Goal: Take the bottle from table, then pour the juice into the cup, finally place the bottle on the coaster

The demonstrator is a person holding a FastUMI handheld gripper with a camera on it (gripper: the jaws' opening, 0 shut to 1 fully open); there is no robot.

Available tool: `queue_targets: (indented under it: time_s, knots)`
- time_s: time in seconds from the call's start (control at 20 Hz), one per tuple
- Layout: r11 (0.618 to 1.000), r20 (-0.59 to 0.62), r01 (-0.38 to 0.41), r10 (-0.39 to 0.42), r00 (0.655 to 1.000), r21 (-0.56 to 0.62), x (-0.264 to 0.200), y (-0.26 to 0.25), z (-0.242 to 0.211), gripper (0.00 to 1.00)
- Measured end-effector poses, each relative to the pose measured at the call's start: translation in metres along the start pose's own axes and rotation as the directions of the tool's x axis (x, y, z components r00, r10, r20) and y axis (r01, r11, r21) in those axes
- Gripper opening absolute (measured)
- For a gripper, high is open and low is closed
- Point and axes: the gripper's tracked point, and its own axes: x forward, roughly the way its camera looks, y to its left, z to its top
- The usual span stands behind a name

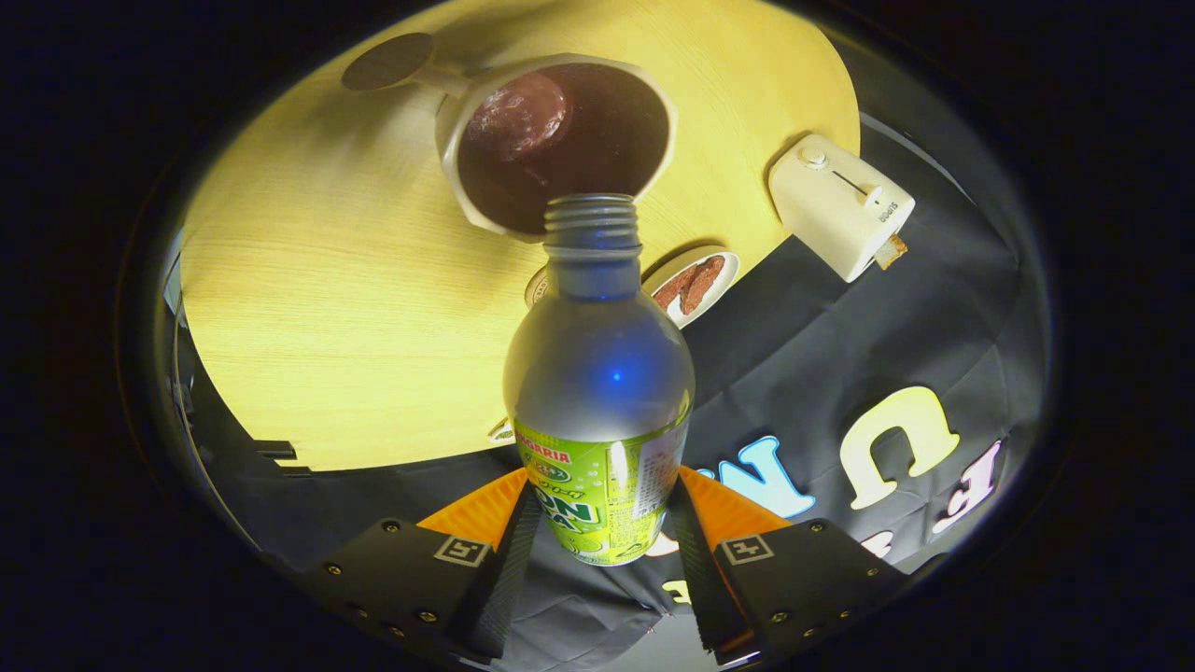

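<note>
My gripper (602, 513) is shut on a silver metal bottle (597, 373) with a green label, both fingers pressing its lower body. The bottle is uncapped and tipped forward, so its threaded mouth (592, 217) hangs right over the near rim of a cream cup (556, 140). The cup's inside is dark, with a reddish-brown patch showing in it. Beyond the cup, by its handle, a round brown coaster (386, 60) lies flat on the light wooden table (327, 308).
A cream toaster (838, 205) with a slice of bread sticking out stands near the table's edge, beside the cup. A small white dish (695, 285) with brown pieces sits just past the bottle's neck. Black cloth surrounds the table.
</note>
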Motion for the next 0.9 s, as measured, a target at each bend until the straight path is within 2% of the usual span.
queue_targets:
  time_s: [0.25,0.5,0.75,0.9]
  knots:
    - [0.997,0.035,-0.01,0.007,0.999,0.081,0.004,0.005,-0.003,0.74]
    - [0.979,0.131,-0.046,0.019,0.991,0.199,0.014,0.018,0.007,0.74]
    - [0.94,0.22,-0.115,0.044,0.975,0.321,0.019,0.037,0.014,0.74]
    - [0.89,0.296,-0.172,0.044,0.954,0.423,0.021,0.046,0.02,0.75]
